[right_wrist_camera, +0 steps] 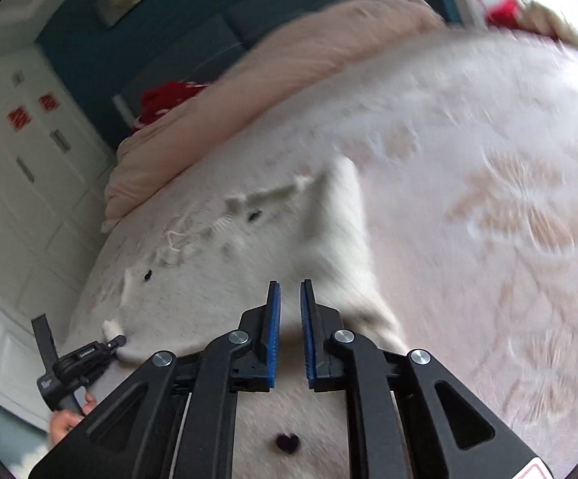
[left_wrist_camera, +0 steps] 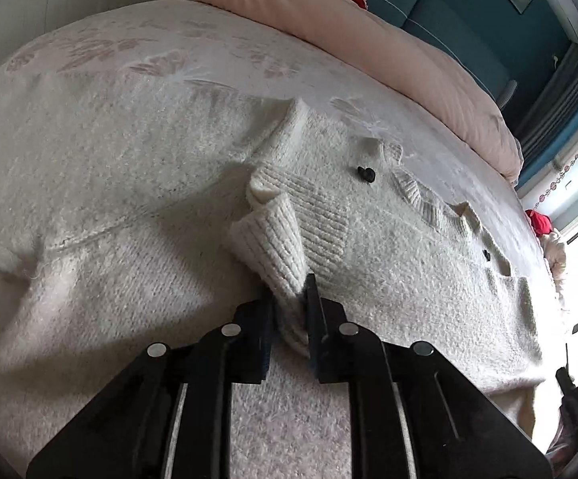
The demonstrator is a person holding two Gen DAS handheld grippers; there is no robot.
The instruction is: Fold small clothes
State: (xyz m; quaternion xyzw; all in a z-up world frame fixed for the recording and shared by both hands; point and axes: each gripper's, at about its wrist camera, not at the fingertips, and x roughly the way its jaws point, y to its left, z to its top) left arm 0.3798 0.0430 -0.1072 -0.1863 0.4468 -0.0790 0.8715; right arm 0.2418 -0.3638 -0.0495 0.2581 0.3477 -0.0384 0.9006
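Observation:
A cream knitted cardigan (left_wrist_camera: 129, 183) with black heart buttons (left_wrist_camera: 366, 174) lies spread on the bed. My left gripper (left_wrist_camera: 290, 288) is shut on a ribbed cuff (left_wrist_camera: 269, 239), which bunches up out of its black fingers. The blurred right wrist view shows the cardigan (right_wrist_camera: 225, 279) under my right gripper (right_wrist_camera: 290, 283). Its blue pads stand almost together, only cream knit shows in the slim gap, and a raised fold of the knit runs toward them. One heart button (right_wrist_camera: 288, 442) sits below the right gripper's arms. At the lower left, the left gripper (right_wrist_camera: 118, 341) pinches a cream corner.
A floral bed sheet (right_wrist_camera: 508, 219) covers the bed. A pink duvet (left_wrist_camera: 328, 20) is heaped along the far side, with a red cushion (right_wrist_camera: 169, 99) and a teal headboard behind it. White wardrobe doors (right_wrist_camera: 17, 179) stand at the left. A person's hand (right_wrist_camera: 69, 419) holds the left gripper.

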